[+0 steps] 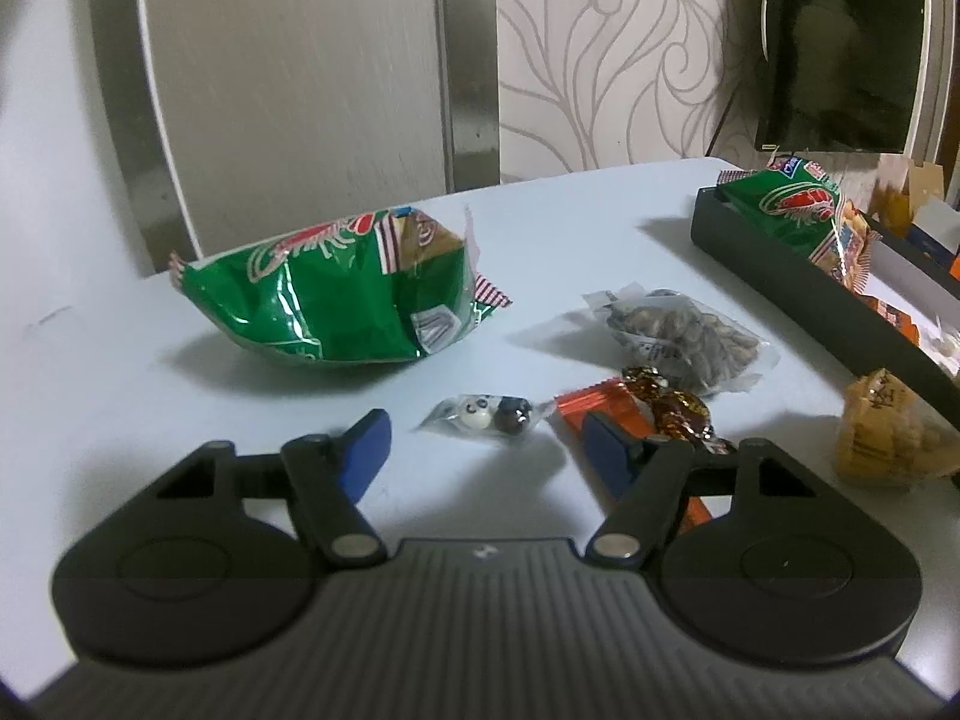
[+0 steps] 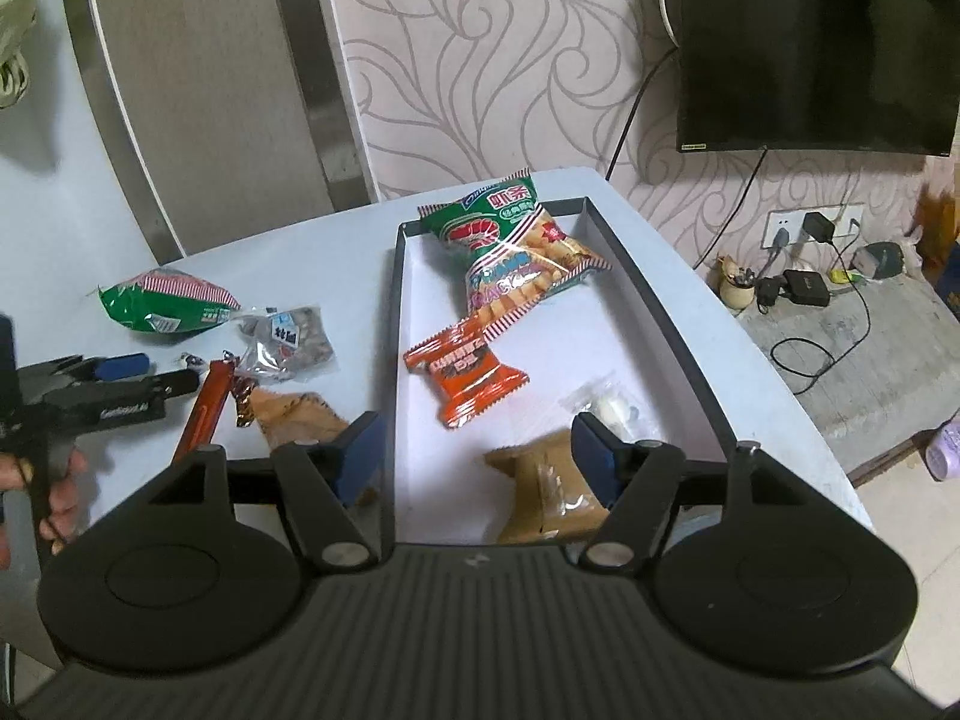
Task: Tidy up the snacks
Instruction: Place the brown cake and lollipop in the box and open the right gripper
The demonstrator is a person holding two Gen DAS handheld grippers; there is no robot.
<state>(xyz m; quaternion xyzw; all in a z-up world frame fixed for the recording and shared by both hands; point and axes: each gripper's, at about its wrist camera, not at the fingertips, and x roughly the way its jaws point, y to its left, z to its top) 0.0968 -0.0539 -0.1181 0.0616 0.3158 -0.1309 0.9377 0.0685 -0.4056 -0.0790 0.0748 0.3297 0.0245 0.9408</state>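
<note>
On the worktop (image 2: pixel 300 240) the tray (image 2: pixel 654 300) lies to the right, holding a prawn-cracker bag (image 2: pixel 516 252) at its far end, a wafer pack (image 2: pixel 465 372) nearer, and a biscuit pack (image 2: pixel 546 492) nearest. Left of the tray lie a crumpled bag (image 1: pixel 336 306), a nut pouch (image 1: pixel 678 336) and a small candy packet (image 1: pixel 489 414).

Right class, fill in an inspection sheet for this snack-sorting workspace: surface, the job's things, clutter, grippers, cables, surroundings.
Surface: pale table, bare patches between packets.
Job's things: black tray holds a shrimp-cracker bag, an orange packet, a tan packet and a clear candy packet; a green bag, a seed packet and small candies lie on the table.
Clutter: nothing seen.
Grippers: left gripper and right gripper, jaws open, empty.
Cables: chargers at the wall socket.
Surroundings: patterned wallpaper, wall television.
</note>
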